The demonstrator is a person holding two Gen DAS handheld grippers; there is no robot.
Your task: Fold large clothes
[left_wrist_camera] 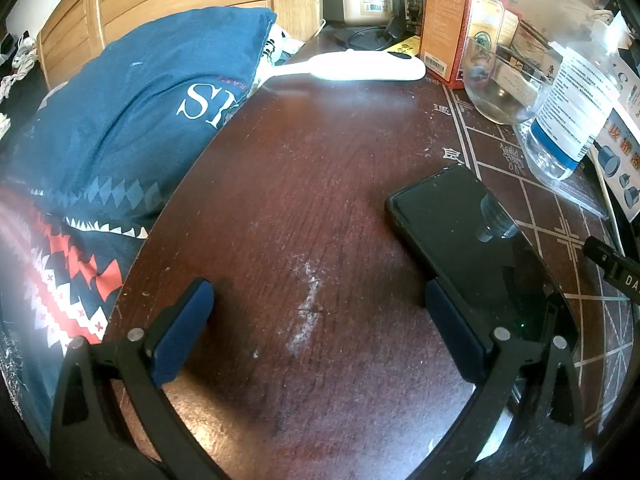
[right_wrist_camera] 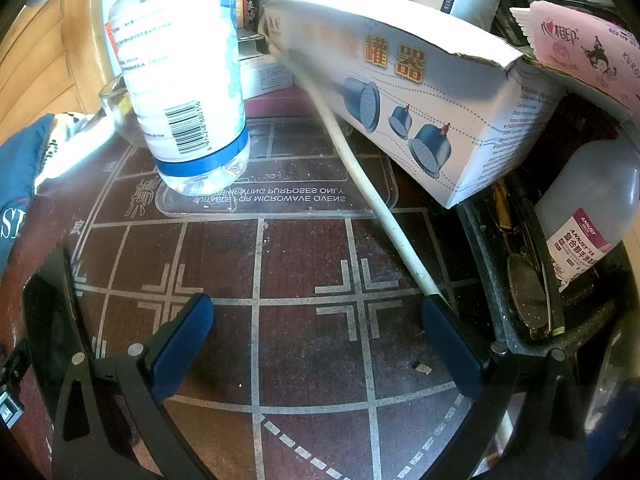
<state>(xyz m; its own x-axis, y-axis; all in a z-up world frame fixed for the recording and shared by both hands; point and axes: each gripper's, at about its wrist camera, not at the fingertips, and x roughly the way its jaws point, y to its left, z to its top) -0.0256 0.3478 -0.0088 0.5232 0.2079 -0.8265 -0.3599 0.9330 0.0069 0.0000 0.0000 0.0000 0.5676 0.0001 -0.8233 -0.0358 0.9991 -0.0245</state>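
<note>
A dark blue garment [left_wrist_camera: 132,96] with white letters and a red and white zigzag band lies bunched beyond the left edge of a dark wooden table [left_wrist_camera: 288,184]. In the right wrist view only a corner of the garment [right_wrist_camera: 16,176] shows at far left. My left gripper [left_wrist_camera: 318,312] hovers low over the bare tabletop, open, nothing between its blue pads; its right finger is close to a black phone [left_wrist_camera: 460,232]. My right gripper [right_wrist_camera: 316,320] is open over the grid-printed part of the table [right_wrist_camera: 304,264], holding nothing.
A water bottle [right_wrist_camera: 184,80] stands on a clear plastic lid [right_wrist_camera: 276,200]. A glass bowl [left_wrist_camera: 500,84], red box [left_wrist_camera: 460,28], white lamp base [left_wrist_camera: 368,66], white cupping-set box [right_wrist_camera: 420,100], white stick [right_wrist_camera: 360,184] and a black tray with glasses [right_wrist_camera: 524,292] crowd the right side.
</note>
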